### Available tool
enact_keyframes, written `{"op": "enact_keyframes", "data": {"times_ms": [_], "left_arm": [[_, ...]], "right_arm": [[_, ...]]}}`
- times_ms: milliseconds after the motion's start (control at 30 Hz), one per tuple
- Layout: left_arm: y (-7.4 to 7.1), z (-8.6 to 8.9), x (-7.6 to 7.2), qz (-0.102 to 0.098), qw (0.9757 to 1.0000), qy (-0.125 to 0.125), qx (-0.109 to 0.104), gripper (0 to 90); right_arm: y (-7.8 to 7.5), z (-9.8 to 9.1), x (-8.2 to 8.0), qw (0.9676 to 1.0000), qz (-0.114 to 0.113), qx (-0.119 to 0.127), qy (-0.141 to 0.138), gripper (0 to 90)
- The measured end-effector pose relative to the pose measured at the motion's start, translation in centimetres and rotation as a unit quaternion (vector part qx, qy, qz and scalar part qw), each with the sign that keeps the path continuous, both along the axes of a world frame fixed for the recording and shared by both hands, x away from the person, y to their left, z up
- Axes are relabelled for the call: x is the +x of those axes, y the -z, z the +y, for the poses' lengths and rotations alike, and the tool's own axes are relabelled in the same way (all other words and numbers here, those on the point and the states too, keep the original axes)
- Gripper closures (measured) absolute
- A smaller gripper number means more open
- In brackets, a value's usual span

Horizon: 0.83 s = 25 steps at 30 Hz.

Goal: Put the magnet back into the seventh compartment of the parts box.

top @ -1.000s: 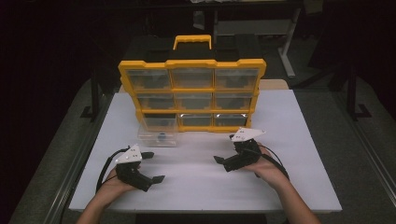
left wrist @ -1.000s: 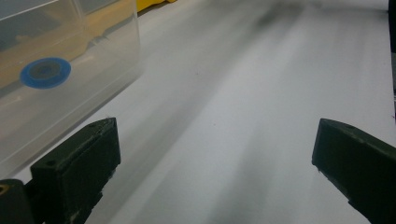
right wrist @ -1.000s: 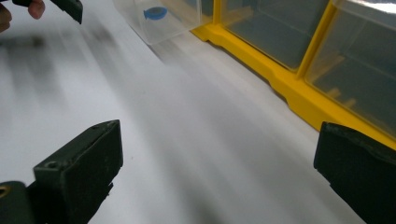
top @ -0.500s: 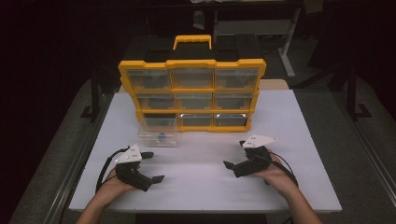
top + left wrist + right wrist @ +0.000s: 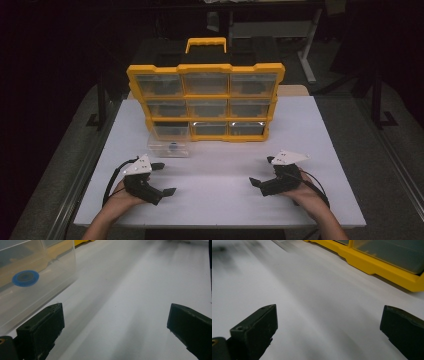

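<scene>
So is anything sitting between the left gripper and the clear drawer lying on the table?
Nothing visible does. The left gripper, jaws open, rests on the white table just short of the clear drawer, with bare tabletop between them.

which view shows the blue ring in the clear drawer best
The left gripper view: the blue ring appears large and close through the clear drawer wall. The high view shows it as a tiny dark-blue speck.

White table, dark floor around it, metal frame legs behind.
</scene>
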<state>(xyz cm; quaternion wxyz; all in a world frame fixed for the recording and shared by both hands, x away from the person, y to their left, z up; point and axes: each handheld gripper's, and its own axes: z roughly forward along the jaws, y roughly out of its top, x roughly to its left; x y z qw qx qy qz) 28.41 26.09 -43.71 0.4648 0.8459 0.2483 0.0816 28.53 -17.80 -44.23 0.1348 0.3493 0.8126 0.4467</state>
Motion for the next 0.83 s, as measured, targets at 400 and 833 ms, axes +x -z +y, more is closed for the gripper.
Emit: {"op": "enact_keyframes", "data": {"times_ms": [400, 833], "left_arm": [[0.1, 0.0, 0.0, 0.003, 1.0, -0.001, 0.001, 0.4], [0.3, 0.0, 0.0, 0.003, 1.0, -0.002, 0.008, 0.4]], "right_arm": [[0.4, -1.7, -1.3, 0.9999, 0.001, 0.0, 0.011, 0.6], [1.2, -2.7, -2.1, 0.9998, 0.012, -0.012, 0.014, 0.6]]}}
